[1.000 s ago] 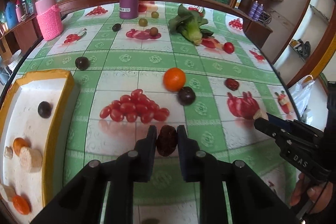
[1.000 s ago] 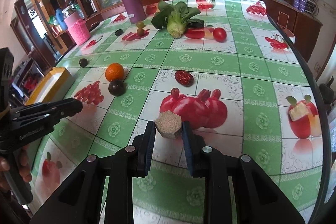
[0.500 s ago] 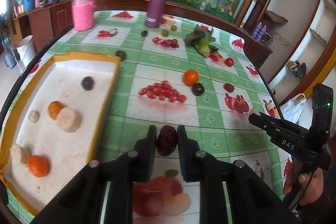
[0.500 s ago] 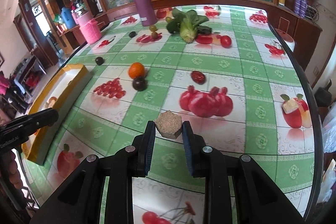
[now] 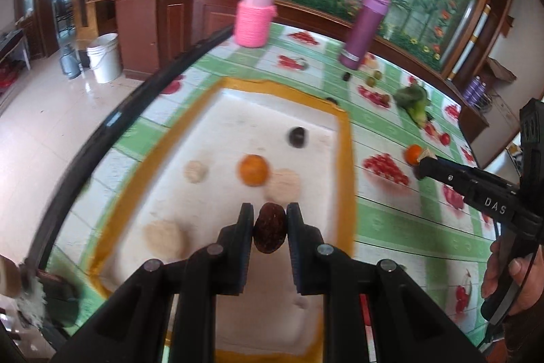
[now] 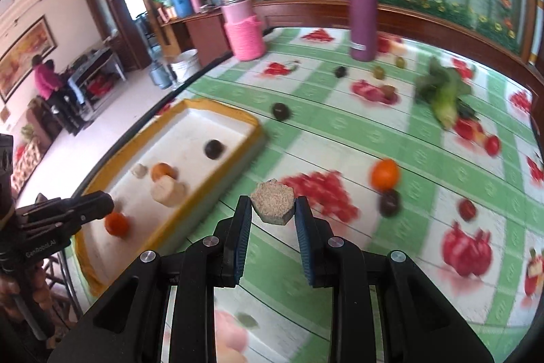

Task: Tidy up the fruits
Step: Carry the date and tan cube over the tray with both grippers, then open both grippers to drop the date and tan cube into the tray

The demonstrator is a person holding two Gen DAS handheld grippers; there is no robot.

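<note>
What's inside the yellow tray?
In the tray: a dark fruit, an orange and three pale rounds. Another orange shows in the right view. The gripper hides the near end.

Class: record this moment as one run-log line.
left hand-held gripper: shut on dark red fruit, over tray | right hand-held gripper: shut on tan hexagonal piece
</note>
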